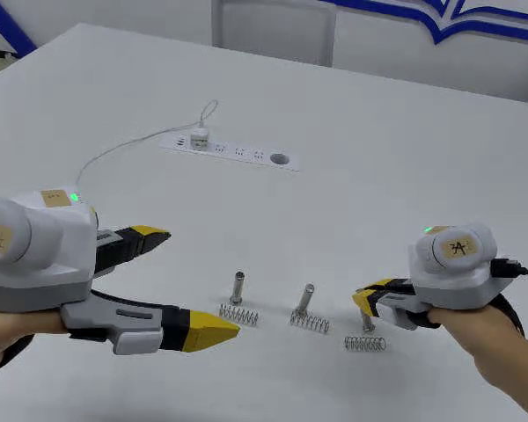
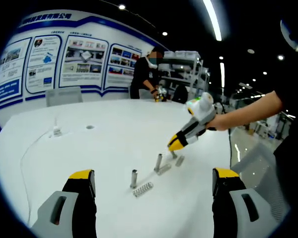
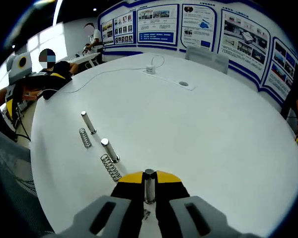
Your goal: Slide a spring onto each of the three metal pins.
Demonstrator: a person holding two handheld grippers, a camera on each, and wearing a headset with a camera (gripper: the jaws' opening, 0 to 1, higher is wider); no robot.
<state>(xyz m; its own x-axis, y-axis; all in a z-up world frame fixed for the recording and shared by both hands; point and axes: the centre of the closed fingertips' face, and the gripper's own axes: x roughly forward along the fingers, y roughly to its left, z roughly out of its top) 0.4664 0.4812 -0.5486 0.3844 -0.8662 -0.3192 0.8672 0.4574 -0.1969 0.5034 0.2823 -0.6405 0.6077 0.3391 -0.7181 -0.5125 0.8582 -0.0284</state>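
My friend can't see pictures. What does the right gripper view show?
The right tongs are shut on a pin standing on a white table. Beyond it a second pin stands by the near spring, and a third pin by the far spring.

The short upright steel pin [image 3: 149, 186] stands between the yellow tips of the right gripper [image 3: 149, 178], which hide its base. In the head view, the picture's left edge cuts off the white-and-grey left gripper [image 1: 198, 281]. Markings on the white power strip [image 1: 233, 151] are too small to read.
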